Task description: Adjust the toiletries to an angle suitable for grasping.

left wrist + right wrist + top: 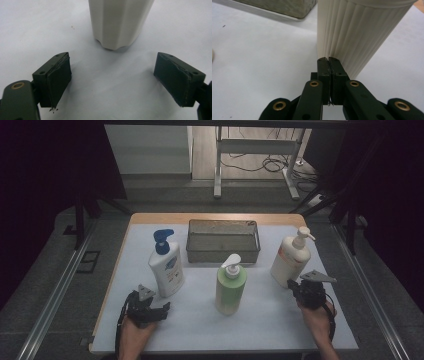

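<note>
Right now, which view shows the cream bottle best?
The high view: the whole cream bottle stands upright with its pump, right of the tray, the right gripper at its base. The right gripper view gives just its ribbed lower wall past shut jaws.

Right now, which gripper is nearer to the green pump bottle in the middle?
Left. The left gripper sits a short way to the green bottle's left; the right gripper is farther off, by the cream bottle.
</note>
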`<state>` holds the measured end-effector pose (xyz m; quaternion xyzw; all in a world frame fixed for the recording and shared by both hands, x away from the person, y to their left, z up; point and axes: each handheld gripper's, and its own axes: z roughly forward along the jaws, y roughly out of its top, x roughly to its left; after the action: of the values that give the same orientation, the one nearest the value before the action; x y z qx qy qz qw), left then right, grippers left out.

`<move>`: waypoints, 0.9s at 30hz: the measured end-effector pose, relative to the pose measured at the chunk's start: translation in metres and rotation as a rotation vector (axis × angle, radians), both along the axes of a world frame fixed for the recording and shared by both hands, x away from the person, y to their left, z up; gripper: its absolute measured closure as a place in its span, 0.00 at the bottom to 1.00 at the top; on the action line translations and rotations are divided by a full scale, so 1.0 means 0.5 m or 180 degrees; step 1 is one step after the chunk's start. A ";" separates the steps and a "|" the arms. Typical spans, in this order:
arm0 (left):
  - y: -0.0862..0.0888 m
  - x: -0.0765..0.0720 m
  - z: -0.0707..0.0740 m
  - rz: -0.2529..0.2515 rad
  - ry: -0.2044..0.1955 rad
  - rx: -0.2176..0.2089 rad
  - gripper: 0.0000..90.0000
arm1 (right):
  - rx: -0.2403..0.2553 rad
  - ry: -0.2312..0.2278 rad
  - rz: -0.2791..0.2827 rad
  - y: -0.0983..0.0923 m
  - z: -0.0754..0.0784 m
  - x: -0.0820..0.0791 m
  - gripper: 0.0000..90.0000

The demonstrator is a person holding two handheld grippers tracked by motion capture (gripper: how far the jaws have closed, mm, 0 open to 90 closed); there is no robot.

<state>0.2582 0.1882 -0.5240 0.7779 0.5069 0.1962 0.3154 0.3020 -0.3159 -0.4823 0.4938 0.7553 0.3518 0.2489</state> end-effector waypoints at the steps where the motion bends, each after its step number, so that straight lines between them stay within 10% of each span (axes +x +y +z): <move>1: 0.000 0.000 0.000 0.0000 0.0000 0.0000 0.16 | 0.0006 0.0007 -0.0026 -0.003 0.000 0.002 0.98; 17: 0.000 0.000 0.000 0.0000 0.0000 0.0000 0.16 | 0.0144 0.0044 -0.0013 -0.024 -0.002 0.009 0.90; 27: 0.000 0.000 0.000 0.0000 -0.0003 0.0004 0.16 | 0.0262 0.0015 0.0208 -0.035 0.041 -0.018 0.66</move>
<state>0.2580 0.1881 -0.5240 0.7780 0.5066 0.1969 0.3152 0.2932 -0.3335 -0.4618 0.4795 0.7565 0.3894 0.2149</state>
